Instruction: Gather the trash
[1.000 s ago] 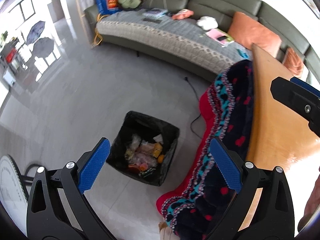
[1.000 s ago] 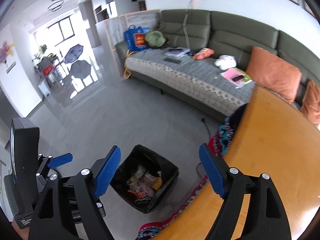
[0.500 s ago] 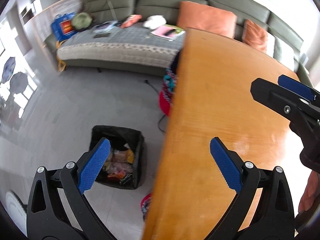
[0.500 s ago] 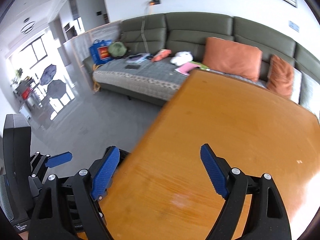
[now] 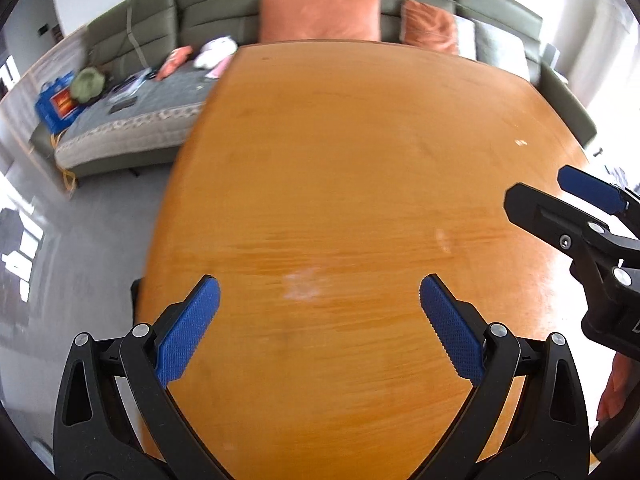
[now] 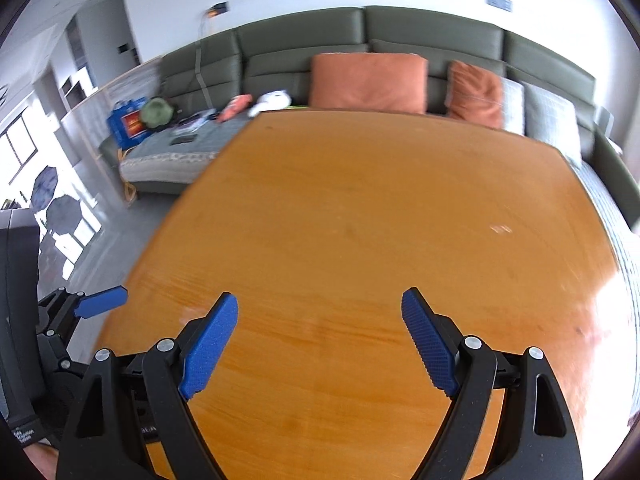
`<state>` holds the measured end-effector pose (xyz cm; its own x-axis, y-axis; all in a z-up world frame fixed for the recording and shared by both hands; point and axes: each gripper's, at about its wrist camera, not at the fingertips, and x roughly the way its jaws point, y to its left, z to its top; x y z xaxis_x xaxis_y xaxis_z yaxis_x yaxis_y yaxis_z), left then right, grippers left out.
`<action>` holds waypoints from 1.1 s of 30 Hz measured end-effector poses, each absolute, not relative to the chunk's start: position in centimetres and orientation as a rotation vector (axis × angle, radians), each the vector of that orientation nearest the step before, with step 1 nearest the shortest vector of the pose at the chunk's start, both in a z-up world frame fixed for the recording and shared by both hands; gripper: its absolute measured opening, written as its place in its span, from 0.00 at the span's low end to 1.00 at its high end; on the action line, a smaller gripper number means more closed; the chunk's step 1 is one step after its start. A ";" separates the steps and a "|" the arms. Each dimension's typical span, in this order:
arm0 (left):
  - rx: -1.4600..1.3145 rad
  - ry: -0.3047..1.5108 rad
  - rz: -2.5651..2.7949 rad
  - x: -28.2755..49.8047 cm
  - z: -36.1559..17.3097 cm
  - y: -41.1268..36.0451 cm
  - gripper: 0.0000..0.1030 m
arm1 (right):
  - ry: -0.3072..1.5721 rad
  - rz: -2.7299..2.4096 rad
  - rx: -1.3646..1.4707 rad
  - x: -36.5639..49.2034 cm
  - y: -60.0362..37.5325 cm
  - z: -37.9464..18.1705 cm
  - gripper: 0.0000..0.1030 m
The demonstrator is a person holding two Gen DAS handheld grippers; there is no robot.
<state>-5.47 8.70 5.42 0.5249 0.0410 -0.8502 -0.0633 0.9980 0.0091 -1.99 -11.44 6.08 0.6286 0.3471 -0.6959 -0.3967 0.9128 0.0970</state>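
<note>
My left gripper (image 5: 319, 296) is open and empty over the near left part of an orange wooden table (image 5: 360, 168). My right gripper (image 6: 320, 312) is open and empty over the near part of the same table (image 6: 380, 208). The right gripper also shows at the right edge of the left wrist view (image 5: 576, 208). The left gripper shows at the left edge of the right wrist view (image 6: 92, 308). Only a small pale speck (image 5: 520, 143) lies on the table, also in the right wrist view (image 6: 500, 229). The trash bin is hidden.
A green sofa (image 6: 360, 40) with two orange cushions (image 6: 368, 82) stands behind the table. A grey daybed (image 5: 132, 120) with scattered items and a blue bag (image 5: 56, 100) lies at the left. Grey floor (image 5: 80, 240) runs left of the table.
Both grippers swung right and up, from over the black trash bin and the floor to over the wooden table. The bin and the patterned cloth have left view. Both grippers stayed open.
</note>
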 end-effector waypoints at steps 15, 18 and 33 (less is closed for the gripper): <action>0.009 1.033 0.014 -4.9 0.8 0.9 0.94 | 0.833 0.254 -0.060 -3.4 -21.9 -1.4 0.82; 0.017 1.041 0.027 -4.7 -0.1 0.4 0.94 | 0.821 0.239 -0.060 -3.3 -22.4 -2.2 0.82; -0.005 0.946 0.041 -3.8 -0.7 -0.1 0.94 | 0.842 0.187 -0.074 -1.4 -22.7 -3.3 0.97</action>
<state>-3.79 -0.14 -0.74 0.5845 0.0328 -0.8107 -0.0370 0.9992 0.0137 -1.36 -22.70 -3.31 0.6509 0.1351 -0.7470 -0.1939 0.9810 0.0085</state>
